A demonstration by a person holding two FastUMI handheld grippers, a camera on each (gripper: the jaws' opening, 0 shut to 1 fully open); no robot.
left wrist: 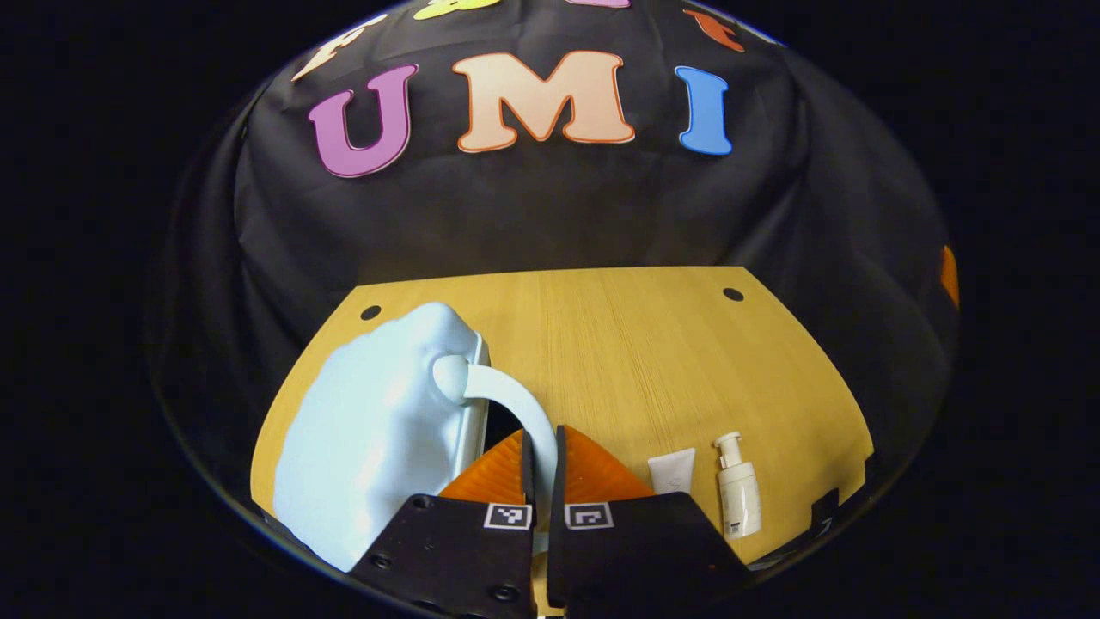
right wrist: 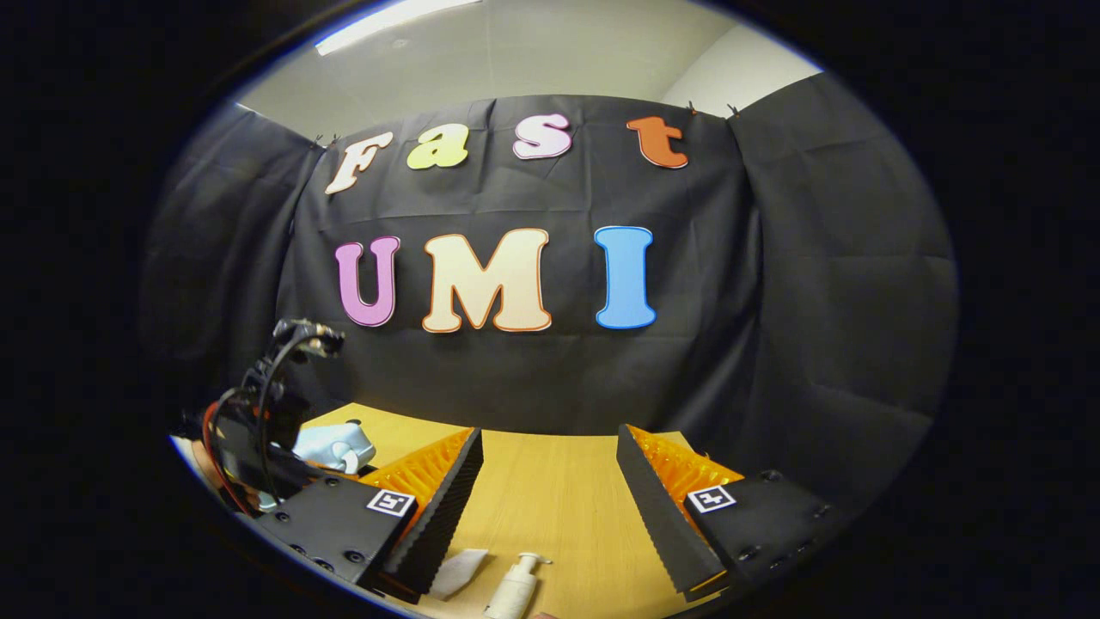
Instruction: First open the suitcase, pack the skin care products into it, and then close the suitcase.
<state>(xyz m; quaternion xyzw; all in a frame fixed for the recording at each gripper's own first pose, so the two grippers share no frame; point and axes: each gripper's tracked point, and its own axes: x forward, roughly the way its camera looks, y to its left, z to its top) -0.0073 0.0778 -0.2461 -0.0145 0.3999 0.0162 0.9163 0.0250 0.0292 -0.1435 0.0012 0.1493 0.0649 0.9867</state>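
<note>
table (left wrist: 653, 361): light wood, fine straight grain, smooth, matt
suitcase (left wrist: 369, 438): pale blue hard plastic, smooth, soft sheen
suitcase handle (left wrist: 507, 400): same smooth plastic, rounded
pump bottle (left wrist: 738, 497): white plastic, slightly glossy
tube (left wrist: 672, 471): white plastic, matt
left gripper (left wrist: 541, 460): fingers orange ribbed plastic, body matt black plates with screws
right gripper (right wrist: 550, 499): black ridged pads, look like foam or rubber, on orange ribbed plastic
booth wall (right wrist: 773, 301): black cloth, matt, creased

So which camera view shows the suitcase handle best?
The left gripper view: the left gripper is shut on the handle, seen whole. The right gripper view shows the suitcase small and far off.
</note>
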